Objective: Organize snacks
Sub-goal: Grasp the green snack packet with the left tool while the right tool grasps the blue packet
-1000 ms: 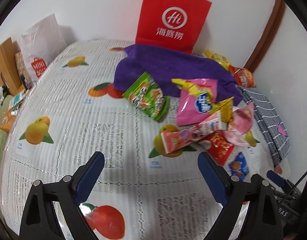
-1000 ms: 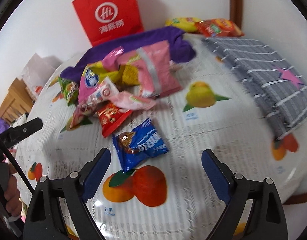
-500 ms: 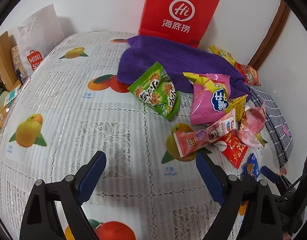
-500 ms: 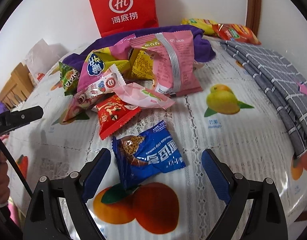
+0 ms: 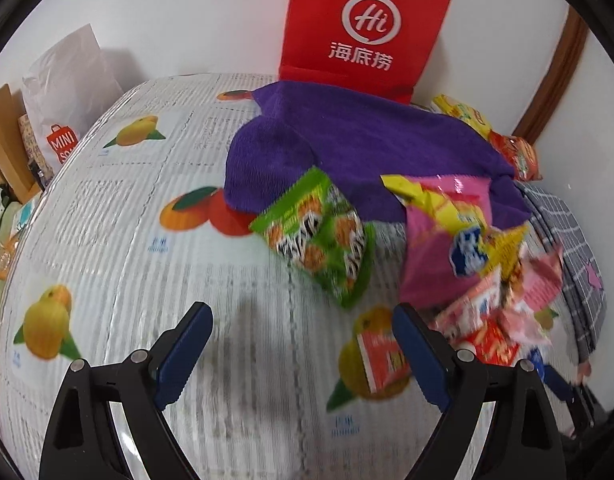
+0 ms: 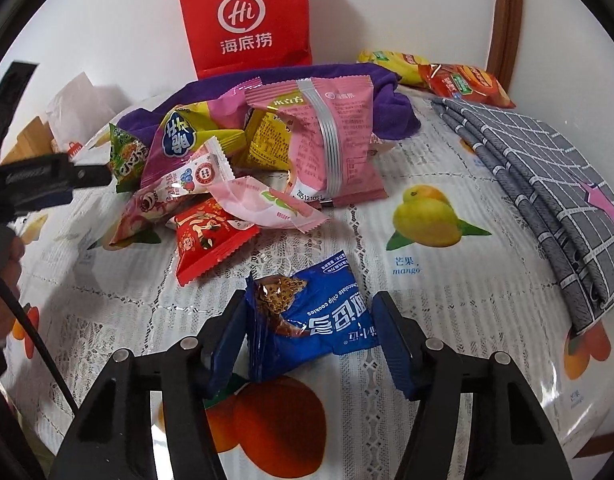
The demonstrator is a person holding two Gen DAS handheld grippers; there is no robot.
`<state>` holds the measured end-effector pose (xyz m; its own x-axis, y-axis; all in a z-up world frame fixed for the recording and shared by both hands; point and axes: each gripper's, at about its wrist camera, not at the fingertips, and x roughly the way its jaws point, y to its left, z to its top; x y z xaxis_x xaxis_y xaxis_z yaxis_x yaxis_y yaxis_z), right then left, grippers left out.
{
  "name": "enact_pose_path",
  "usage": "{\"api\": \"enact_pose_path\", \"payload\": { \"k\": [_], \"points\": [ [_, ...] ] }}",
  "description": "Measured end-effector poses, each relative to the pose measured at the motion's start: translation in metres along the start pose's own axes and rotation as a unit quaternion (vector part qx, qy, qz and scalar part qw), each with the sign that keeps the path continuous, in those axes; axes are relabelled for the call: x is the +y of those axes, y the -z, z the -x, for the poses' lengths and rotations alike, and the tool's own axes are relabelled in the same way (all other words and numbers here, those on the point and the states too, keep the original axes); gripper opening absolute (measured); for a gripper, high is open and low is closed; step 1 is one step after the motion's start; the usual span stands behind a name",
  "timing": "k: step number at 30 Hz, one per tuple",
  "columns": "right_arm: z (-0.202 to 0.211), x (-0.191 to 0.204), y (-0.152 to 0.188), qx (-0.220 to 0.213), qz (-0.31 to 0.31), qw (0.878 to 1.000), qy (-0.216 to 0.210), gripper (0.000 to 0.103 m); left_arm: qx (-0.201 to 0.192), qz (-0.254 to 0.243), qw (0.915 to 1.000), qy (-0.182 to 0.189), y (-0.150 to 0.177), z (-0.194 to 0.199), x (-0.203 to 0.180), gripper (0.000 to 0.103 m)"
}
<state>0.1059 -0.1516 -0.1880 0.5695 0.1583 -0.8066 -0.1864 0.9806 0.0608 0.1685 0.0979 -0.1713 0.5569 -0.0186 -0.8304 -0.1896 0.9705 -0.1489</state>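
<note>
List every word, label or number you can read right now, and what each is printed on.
"Hi" and "海底捞": red paper bag
"MINI SO": white bag
"芒果 mango": tablecloth, under the mango print
"Chocolate chip cookies", upside down: blue cookie packet
"米立方": pink packet
Other wrappers and the pink packet's fine print: too small or blurred.

A paper carrier bag point(image 6: 245, 20) stands against the wall at the back of the tabletop point(image 6: 447, 320), a towel point(image 6: 383, 92) spread before it. Snack packets point(image 6: 235, 168) lie heaped in front of the towel. A cookie packet point(image 6: 319, 320) lies nearest, apart from the heap, between the right gripper point(image 6: 307, 340) jaws. A folded cloth point(image 6: 547, 184) lies to the right, two more packets point(image 6: 435, 74) behind it by the wall.
</note>
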Motion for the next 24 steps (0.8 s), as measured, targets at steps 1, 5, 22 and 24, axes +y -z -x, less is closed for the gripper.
{"api": "enact_pose_path", "payload": {
  "k": [1, 5, 22, 24],
  "points": [
    [0.000, 0.001, 0.000, 0.000, 0.003, 1.000, 0.000, 0.062, 0.002, 0.001, 1.0000, 0.000, -0.002, -0.003, 0.000, 0.090],
    [-0.002, -0.002, -0.003, 0.002, 0.000, 1.000, -0.009, 0.064, 0.006, 0.009, 0.9999, -0.001, -0.011, -0.015, -0.001, 0.090],
    [-0.005, -0.015, -0.009, 0.008, -0.013, 0.999, -0.031, 0.061, 0.007, 0.025, 0.9996, 0.004, -0.027, -0.045, -0.004, 0.067],
    [-0.005, -0.017, -0.010, 0.012, -0.018, 0.999, -0.030, 0.060, 0.007, 0.025, 0.9997, 0.006, -0.026, -0.045, -0.003, 0.065]
  ]
}}
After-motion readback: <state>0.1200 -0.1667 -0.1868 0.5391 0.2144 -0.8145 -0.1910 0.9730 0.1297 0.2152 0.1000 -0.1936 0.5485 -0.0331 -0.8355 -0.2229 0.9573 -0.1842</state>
